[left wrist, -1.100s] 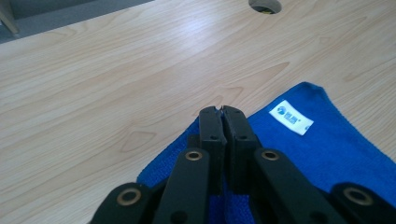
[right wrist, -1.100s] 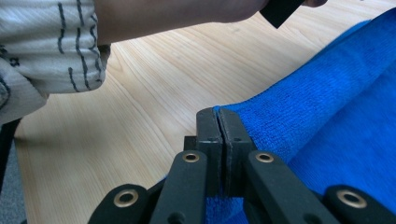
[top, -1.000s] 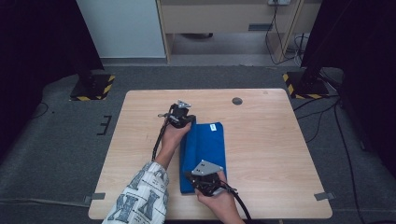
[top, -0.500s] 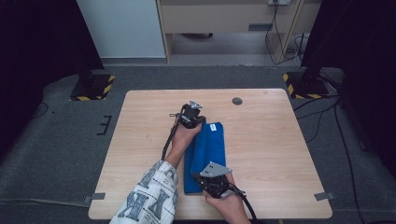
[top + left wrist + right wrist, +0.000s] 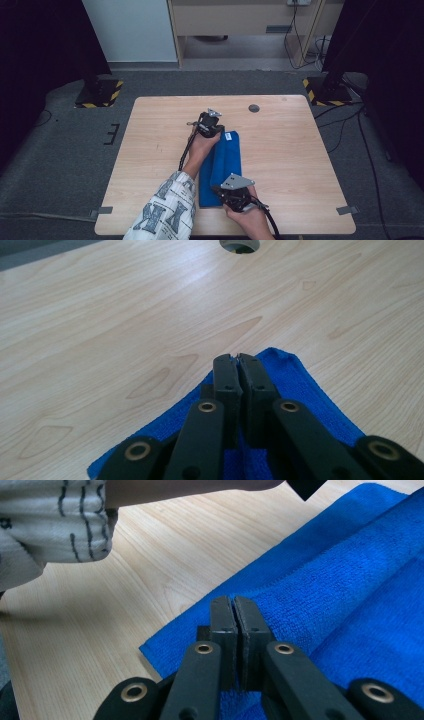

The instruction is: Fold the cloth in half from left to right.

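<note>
A blue towel [image 5: 229,155] lies lengthwise on the light wooden table [image 5: 300,150], with one long side folded up over the rest. My left gripper [image 5: 219,129] is at its far end, shut on a corner of the towel [image 5: 310,395]; the tip of the cloth pokes out past the closed left gripper [image 5: 238,360]. My right gripper [image 5: 221,193] is at the near end, shut on the towel's edge [image 5: 350,580]. In the right gripper view the closed right gripper [image 5: 234,602] sits over that edge, and a raised fold runs off to the right.
A round cable hole [image 5: 254,107] sits in the table near its far edge, ahead of the left gripper [image 5: 239,244]. The person's patterned sleeve [image 5: 165,210] reaches along the towel's left side [image 5: 50,525]. Bare wood [image 5: 150,165] spreads on both sides of the towel.
Both grippers have moved to the right with the towel's edge, and the cloth now looks narrower with a fold along it. Both stay shut.
</note>
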Demonstrator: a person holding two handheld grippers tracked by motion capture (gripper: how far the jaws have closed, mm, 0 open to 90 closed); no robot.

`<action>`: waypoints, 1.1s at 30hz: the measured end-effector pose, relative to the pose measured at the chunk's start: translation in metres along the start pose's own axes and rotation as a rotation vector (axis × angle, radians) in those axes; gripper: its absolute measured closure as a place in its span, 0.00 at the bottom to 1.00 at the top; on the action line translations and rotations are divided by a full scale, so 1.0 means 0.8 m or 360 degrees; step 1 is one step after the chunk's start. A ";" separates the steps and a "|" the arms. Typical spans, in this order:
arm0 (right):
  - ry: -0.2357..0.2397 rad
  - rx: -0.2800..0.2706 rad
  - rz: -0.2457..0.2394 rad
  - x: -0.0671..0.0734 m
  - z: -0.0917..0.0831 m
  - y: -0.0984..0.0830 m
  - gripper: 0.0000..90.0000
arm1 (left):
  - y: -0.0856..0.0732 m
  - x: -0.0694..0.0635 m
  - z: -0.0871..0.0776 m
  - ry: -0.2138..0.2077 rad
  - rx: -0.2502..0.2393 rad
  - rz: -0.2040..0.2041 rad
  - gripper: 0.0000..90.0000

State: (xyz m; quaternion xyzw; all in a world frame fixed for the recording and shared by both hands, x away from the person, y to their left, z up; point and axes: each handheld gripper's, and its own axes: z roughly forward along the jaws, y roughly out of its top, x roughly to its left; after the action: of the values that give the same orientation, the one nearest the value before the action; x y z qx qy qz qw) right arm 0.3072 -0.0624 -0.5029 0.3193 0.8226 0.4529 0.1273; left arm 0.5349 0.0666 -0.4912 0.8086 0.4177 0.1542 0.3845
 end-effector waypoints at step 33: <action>-0.0037 0.0038 0.0066 -0.024 -0.021 -0.014 0.96 | 0.002 -0.023 0.025 0.0014 0.0008 -0.0018 0.96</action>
State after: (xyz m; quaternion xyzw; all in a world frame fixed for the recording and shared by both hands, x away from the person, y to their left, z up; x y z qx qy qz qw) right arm 0.3091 -0.0903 -0.5048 0.3430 0.8197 0.4418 0.1235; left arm 0.5365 0.0416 -0.5020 0.8065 0.4244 0.1544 0.3816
